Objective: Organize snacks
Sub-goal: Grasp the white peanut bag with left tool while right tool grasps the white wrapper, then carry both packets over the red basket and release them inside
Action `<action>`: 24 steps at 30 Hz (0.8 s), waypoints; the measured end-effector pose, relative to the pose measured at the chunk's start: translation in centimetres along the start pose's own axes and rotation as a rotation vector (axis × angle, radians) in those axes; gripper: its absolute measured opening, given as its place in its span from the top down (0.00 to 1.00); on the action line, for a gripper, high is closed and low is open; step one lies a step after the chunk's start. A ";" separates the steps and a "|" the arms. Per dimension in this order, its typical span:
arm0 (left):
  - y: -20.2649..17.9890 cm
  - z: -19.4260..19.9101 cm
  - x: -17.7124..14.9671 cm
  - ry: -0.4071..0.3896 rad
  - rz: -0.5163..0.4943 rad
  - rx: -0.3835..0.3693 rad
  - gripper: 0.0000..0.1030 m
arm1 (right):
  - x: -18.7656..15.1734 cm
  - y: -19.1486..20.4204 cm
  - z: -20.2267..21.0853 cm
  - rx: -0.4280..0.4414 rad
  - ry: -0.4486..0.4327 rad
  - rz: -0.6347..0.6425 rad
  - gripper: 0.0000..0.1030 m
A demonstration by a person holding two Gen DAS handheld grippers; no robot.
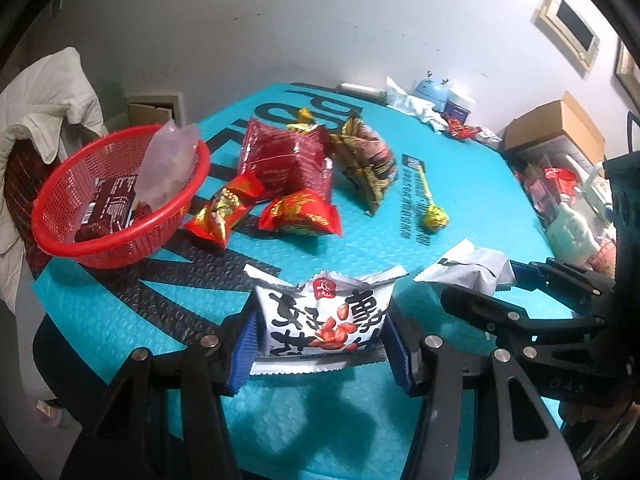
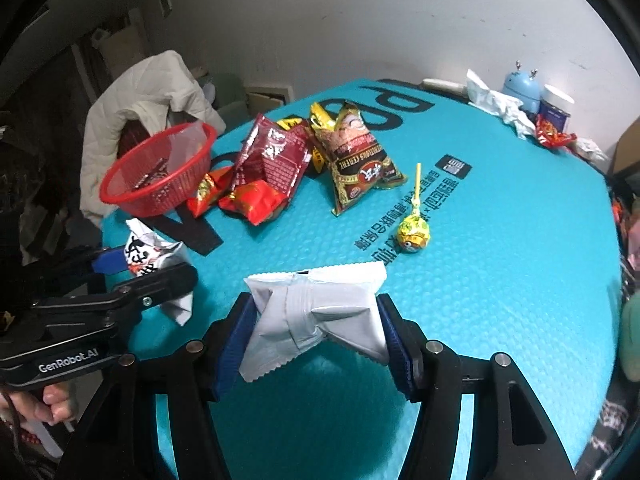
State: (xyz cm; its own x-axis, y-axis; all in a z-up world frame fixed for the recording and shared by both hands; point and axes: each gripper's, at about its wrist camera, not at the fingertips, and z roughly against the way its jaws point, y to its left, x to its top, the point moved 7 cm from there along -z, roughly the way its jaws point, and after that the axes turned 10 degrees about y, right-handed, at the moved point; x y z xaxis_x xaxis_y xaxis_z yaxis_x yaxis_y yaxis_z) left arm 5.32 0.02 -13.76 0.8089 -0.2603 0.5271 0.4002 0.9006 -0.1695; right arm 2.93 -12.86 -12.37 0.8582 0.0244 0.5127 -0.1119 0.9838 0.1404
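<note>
My left gripper (image 1: pixel 320 340) is shut on a white peanut snack packet (image 1: pixel 320 320) with black and red print, held just above the teal mat. My right gripper (image 2: pixel 316 332) is shut on a plain white packet (image 2: pixel 320 312), seen from its back; it also shows in the left wrist view (image 1: pixel 468 272). The red basket (image 1: pixel 116 196) stands at the far left and holds a dark bar and a clear bag. Red packets (image 1: pixel 296 212), a dark red bag (image 1: pixel 288 156), a brown-gold bag (image 2: pixel 356 160) and a yellow lollipop (image 2: pixel 414 236) lie on the mat.
The teal mat (image 2: pixel 500 260) covers a round table. A white jacket (image 2: pixel 148 96) hangs on a chair behind the basket. Crumpled white paper (image 2: pixel 496 104), a blue gadget (image 2: pixel 520 86) and a jar sit at the far edge. Boxes (image 1: pixel 560 124) and clutter stand to the right.
</note>
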 end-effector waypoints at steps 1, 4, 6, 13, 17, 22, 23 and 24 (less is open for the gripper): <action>-0.1 0.2 0.0 -0.002 -0.002 -0.004 0.48 | -0.2 0.0 0.4 0.001 -0.006 -0.003 0.41; -0.5 1.2 -0.1 -0.014 -0.012 -0.009 0.48 | -0.6 0.2 1.5 0.004 -0.022 -0.015 0.41; -0.8 1.7 -0.1 -0.021 -0.019 -0.011 0.48 | -0.7 0.3 2.2 0.003 -0.033 -0.019 0.41; -1.2 4.5 0.4 -0.068 -0.034 -0.019 0.48 | -0.2 1.2 5.0 0.000 -0.085 -0.008 0.41; -0.8 6.1 1.0 -0.102 -0.035 -0.013 0.48 | 0.8 2.1 6.4 0.005 -0.117 0.013 0.41; 0.2 8.2 2.4 -0.154 -0.025 0.004 0.48 | 2.6 3.6 8.0 0.025 -0.156 0.055 0.41; 0.4 8.6 2.7 -0.163 -0.022 0.007 0.48 | 3.0 3.9 8.2 0.029 -0.161 0.065 0.41; 0.7 9.1 3.1 -0.178 -0.018 0.013 0.48 | 3.6 4.4 8.5 0.032 -0.169 0.081 0.41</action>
State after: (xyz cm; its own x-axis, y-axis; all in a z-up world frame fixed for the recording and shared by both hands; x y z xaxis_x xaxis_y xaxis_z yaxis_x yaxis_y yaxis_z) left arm 4.16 3.07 -4.68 0.7125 -0.2117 0.6690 0.4075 0.9010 -0.1489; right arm 1.29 -9.96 -2.72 0.7498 0.0703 0.6580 -0.1950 0.9737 0.1181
